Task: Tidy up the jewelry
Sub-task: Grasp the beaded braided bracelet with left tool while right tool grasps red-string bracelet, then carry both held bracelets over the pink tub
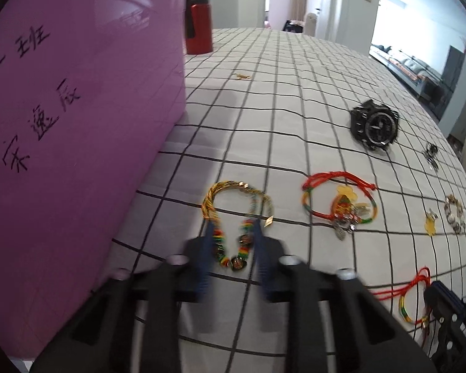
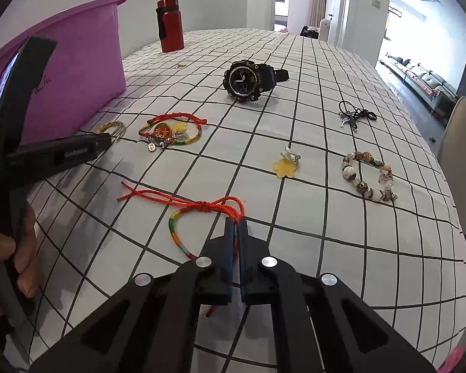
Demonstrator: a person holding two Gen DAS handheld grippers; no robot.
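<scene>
Jewelry on gridded cloth (image 2: 295, 99): right gripper (image 2: 236, 222) clenched on braided red cord bracelet (image 2: 183, 217); left gripper (image 1: 233, 227) straddling beaded gold-chain bracelet (image 1: 233, 214), grasp uncertain

Each gripper (image 2: 236, 222) is black moulded plastic with angular linkage arms, round silver pivot pins (image 2: 203, 261) and ribbed dark-blue finger pads (image 1: 206, 248). Behind the pivot pins, triangular cut-outs pierce the arms. White lettering marks the left gripper's side.
</scene>
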